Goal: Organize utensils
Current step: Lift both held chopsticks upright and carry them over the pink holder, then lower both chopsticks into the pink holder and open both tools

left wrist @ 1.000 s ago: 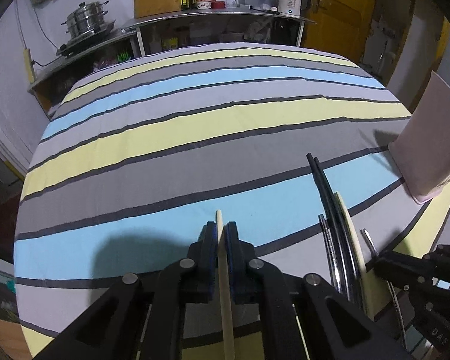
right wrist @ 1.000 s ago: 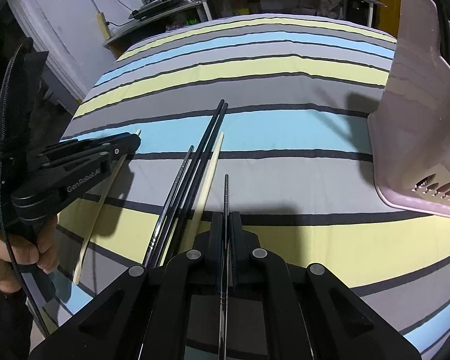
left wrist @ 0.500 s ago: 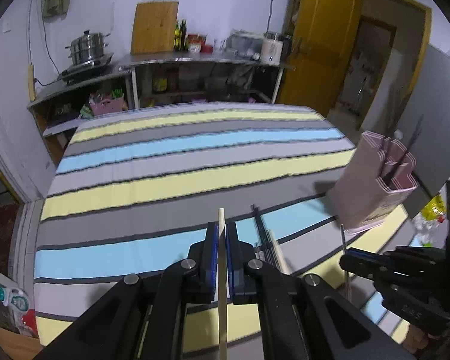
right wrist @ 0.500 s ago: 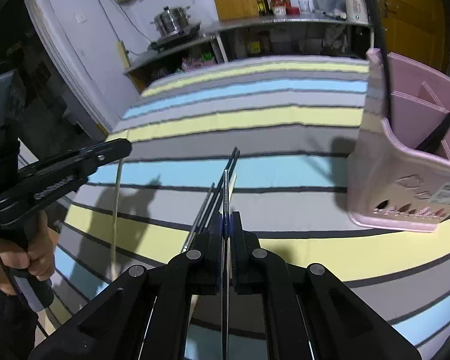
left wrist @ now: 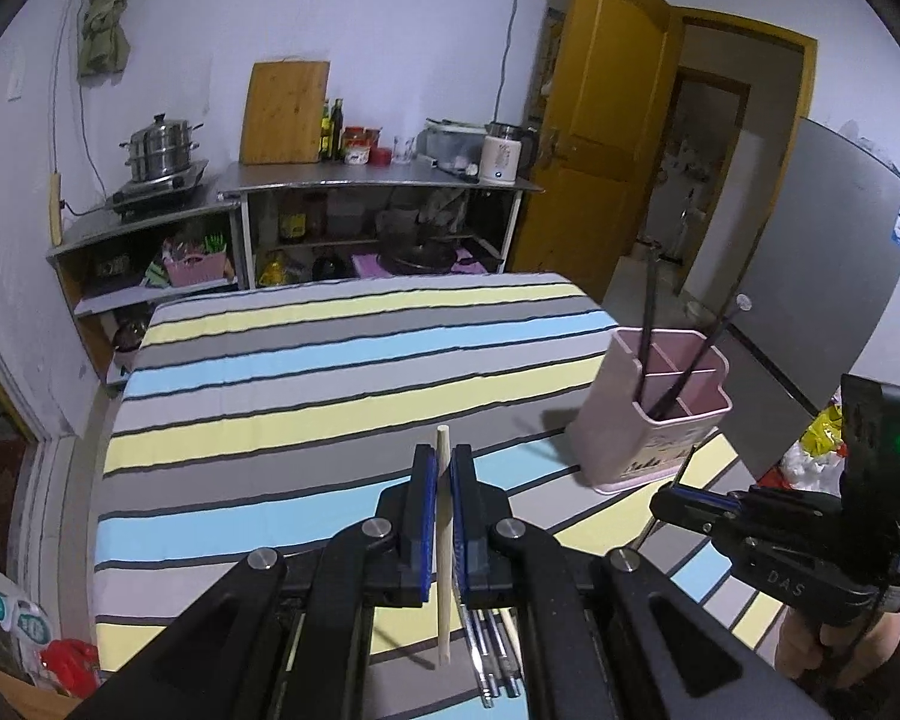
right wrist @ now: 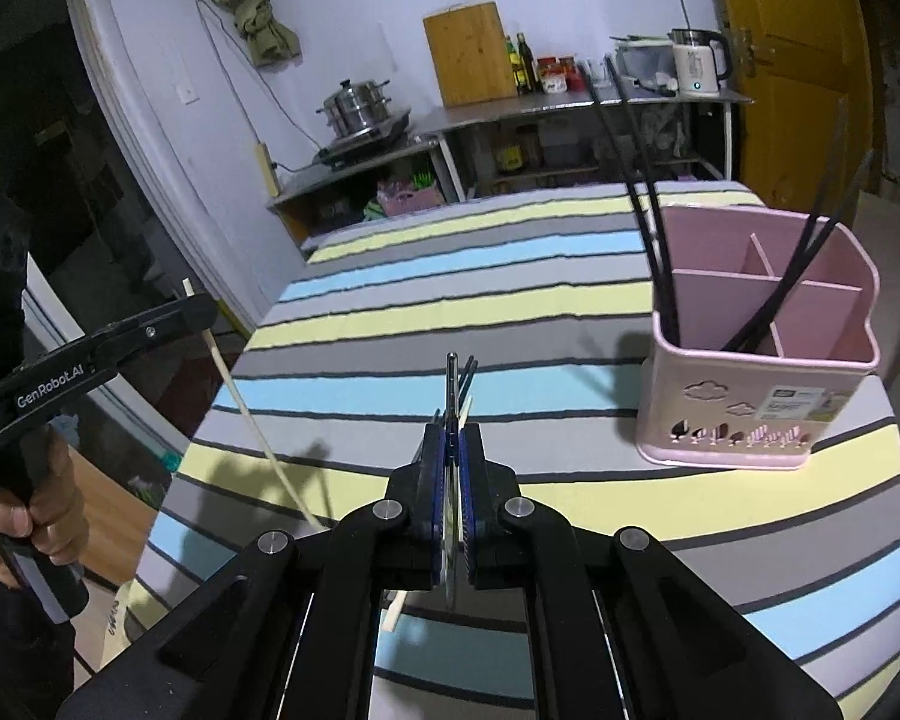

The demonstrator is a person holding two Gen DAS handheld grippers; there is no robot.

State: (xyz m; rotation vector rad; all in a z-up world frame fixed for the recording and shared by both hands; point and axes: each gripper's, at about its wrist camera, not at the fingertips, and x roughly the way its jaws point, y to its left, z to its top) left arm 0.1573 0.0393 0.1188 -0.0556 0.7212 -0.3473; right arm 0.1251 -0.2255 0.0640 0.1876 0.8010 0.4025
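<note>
My left gripper (left wrist: 444,468) is shut on a pale wooden chopstick (left wrist: 444,546) and holds it in the air above the striped tablecloth (left wrist: 306,414). In the right wrist view that left gripper (right wrist: 204,309) sits at the left with the wooden chopstick (right wrist: 258,426) hanging from it at a slant. My right gripper (right wrist: 452,438) is shut on a thin metal chopstick (right wrist: 450,378). The pink utensil holder (right wrist: 750,420) stands ahead and to the right, with black chopsticks (right wrist: 648,210) in its compartments. More chopsticks (left wrist: 492,654) lie on the cloth under the grippers.
A steel counter (left wrist: 378,180) beyond the table carries a steamer pot (left wrist: 162,147), a cutting board and a kettle. A yellow door (left wrist: 606,120) stands open at the back right. A grey panel (left wrist: 822,276) rises just behind the holder. A hand (right wrist: 24,516) grips the left handle.
Both grippers have risen off the table with their chopsticks and tilted up. The holder and the far room have come into fuller view. Both grips are unchanged.
</note>
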